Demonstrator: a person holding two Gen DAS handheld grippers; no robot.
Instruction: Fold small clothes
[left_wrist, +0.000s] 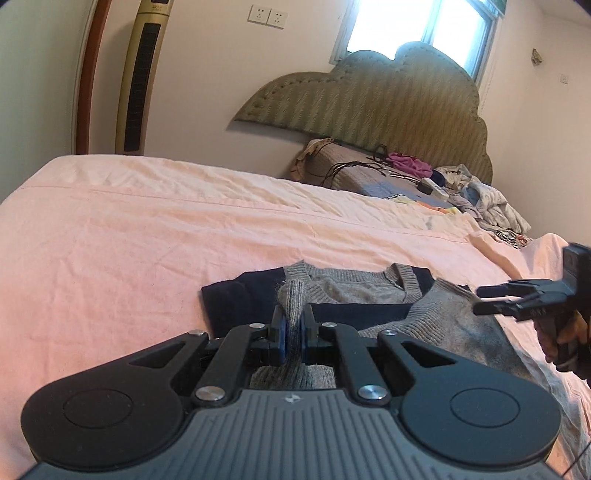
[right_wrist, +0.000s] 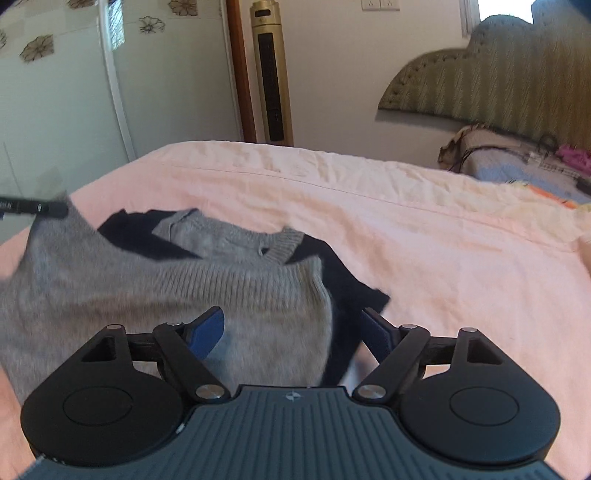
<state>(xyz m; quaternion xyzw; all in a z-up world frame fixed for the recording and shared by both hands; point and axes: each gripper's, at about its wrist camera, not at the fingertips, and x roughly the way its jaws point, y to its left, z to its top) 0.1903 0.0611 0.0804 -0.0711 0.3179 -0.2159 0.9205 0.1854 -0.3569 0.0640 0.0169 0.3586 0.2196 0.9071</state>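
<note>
On a pink bed sheet (left_wrist: 147, 229) lies a grey-and-navy knit sweater (right_wrist: 221, 266), its ribbed hem pinched by the left gripper (left_wrist: 293, 325), the right gripper (right_wrist: 295, 325) spread wide above it.

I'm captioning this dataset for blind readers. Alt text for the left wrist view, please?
The left gripper is shut on a fold of a grey and navy knit sweater lying on a pink bedsheet. The right gripper reaches in, open, from the right edge; a padded headboard stands behind.
</note>
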